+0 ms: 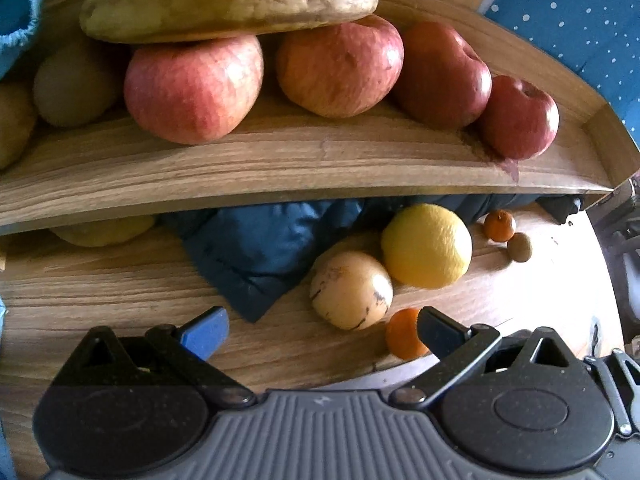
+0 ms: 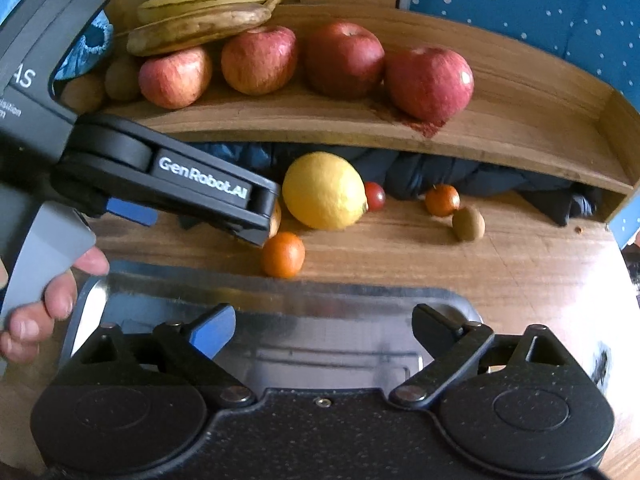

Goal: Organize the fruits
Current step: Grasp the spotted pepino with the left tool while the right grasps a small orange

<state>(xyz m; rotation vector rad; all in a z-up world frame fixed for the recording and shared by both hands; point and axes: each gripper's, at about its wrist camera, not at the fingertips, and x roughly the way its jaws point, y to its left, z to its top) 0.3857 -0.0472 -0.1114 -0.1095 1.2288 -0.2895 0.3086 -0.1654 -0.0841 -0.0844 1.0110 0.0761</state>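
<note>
A raised wooden shelf point(image 1: 280, 160) holds several red apples point(image 1: 192, 88), bananas point(image 1: 228, 4) and kiwis point(image 1: 72, 84); it also shows in the right wrist view point(image 2: 500, 132). On the table below lie a lemon point(image 1: 426, 246), a pale yellow fruit point(image 1: 350, 290), a small orange point(image 1: 402, 334), another orange point(image 1: 499, 225) and a kiwi point(image 1: 519, 247). My left gripper point(image 1: 320, 330) is open and empty, just in front of the pale fruit; it shows at the left in the right wrist view point(image 2: 200, 208). My right gripper point(image 2: 324, 334) is open and empty over a metal tray point(image 2: 280, 296).
Dark blue cloth point(image 1: 260, 248) lies bunched under the shelf. A small red fruit point(image 2: 375, 196) sits behind the lemon point(image 2: 324, 190). A blue dotted wall point(image 2: 540, 0) stands behind. A yellow fruit point(image 1: 104, 232) is half hidden under the shelf at left.
</note>
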